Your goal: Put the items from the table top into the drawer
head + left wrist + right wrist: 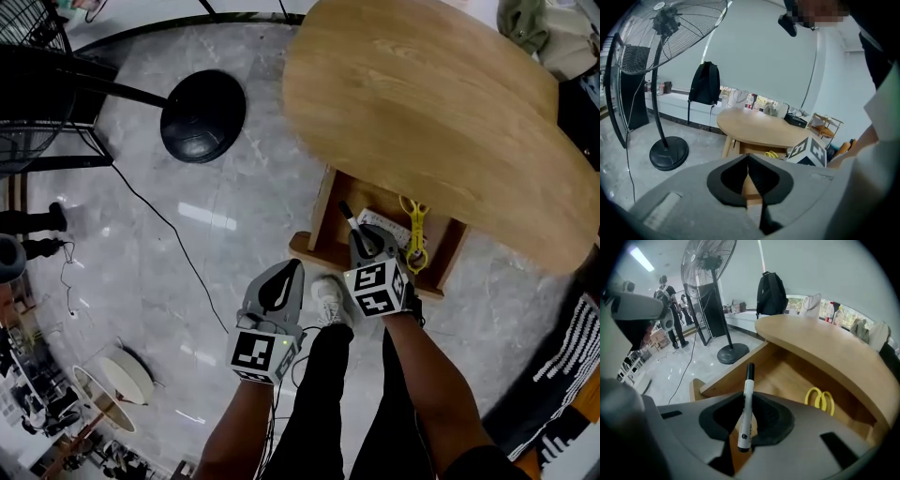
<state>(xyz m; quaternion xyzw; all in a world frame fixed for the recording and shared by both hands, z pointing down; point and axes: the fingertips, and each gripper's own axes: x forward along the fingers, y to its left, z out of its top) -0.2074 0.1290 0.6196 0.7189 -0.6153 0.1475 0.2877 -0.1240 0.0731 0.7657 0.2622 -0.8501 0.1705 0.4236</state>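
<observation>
My right gripper (361, 236) (746, 418) is shut on a white marker with a black cap (746, 404) (350, 218), and it hangs over the open wooden drawer (330, 246) (787, 376) under the round wooden table (422, 103) (825, 345). Yellow-handled scissors (414, 230) (821, 398) lie in the drawer at its right side, beside a white printed item (382, 225). My left gripper (284, 281) (748, 180) is shut with nothing in it, held lower left of the drawer, above the floor.
A standing fan with a black round base (202, 114) (669, 152) stands left of the table, its cable (159, 220) trailing across the grey floor. My legs and a white shoe (328, 298) are right in front of the drawer. Clothes (553, 33) lie at the table's far right.
</observation>
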